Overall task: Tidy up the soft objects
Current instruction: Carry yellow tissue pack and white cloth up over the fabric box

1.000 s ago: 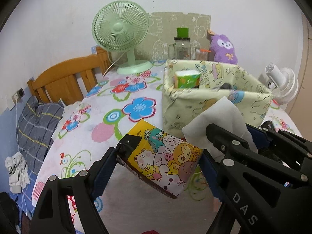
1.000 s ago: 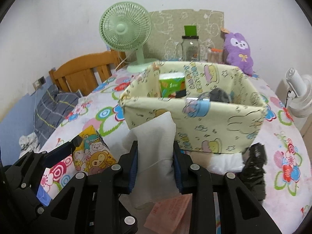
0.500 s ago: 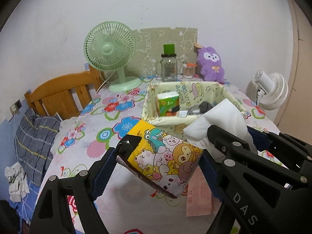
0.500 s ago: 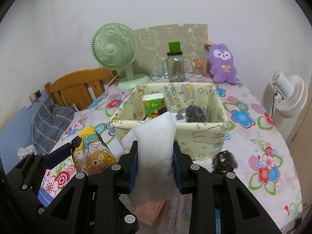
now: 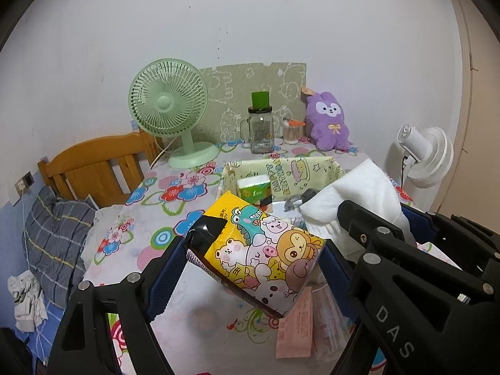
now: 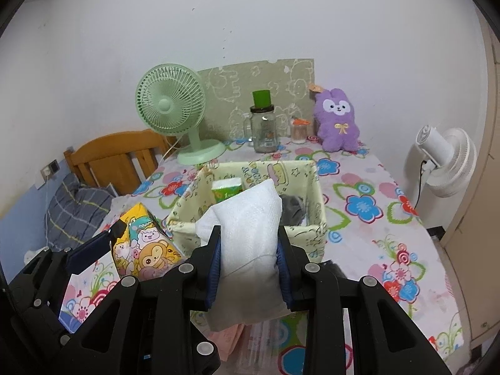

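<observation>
Right wrist view: right gripper [image 6: 249, 261] squeezes a white pack [image 6: 250, 228]; left gripper [image 5: 254, 259], wide, pinches the cartoon pack [image 5: 262, 243]. Both hang before the fabric box [image 6: 315, 193], not yet in.

Green fan [image 5: 168, 106], glass jar [image 5: 261, 131].

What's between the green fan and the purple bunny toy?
A glass jar with a green lid and a small cotton-swab pot, seen in both views.
</observation>
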`<action>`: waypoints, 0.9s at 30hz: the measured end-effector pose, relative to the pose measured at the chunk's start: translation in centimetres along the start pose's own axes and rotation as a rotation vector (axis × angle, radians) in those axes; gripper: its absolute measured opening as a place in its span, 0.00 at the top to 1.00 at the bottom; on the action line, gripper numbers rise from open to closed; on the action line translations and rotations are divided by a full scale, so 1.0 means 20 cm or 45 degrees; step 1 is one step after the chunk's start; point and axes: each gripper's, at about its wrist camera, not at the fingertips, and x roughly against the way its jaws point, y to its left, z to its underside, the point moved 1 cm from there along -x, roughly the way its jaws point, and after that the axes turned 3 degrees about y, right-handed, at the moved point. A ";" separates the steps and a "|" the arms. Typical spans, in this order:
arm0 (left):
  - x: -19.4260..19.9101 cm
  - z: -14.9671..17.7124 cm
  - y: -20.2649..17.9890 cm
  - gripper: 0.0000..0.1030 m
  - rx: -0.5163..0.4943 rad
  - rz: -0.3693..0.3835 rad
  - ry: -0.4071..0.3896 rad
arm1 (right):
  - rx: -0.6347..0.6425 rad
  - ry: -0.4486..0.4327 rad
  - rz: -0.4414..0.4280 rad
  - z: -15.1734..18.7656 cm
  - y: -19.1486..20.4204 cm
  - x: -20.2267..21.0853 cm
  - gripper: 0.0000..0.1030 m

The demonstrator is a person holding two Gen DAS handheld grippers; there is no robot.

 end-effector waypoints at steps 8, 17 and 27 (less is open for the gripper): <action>0.03 -0.06 -0.04 0.17 -0.007 0.029 -0.031 | -0.013 -0.025 0.024 -0.06 -0.03 0.04 0.67; 0.02 -0.12 -0.05 0.17 -0.007 0.055 -0.056 | -0.024 -0.048 0.037 -0.12 -0.06 0.05 0.67; -0.05 -0.19 -0.06 0.17 0.006 0.068 -0.078 | -0.034 -0.065 0.024 -0.18 -0.09 -0.01 0.67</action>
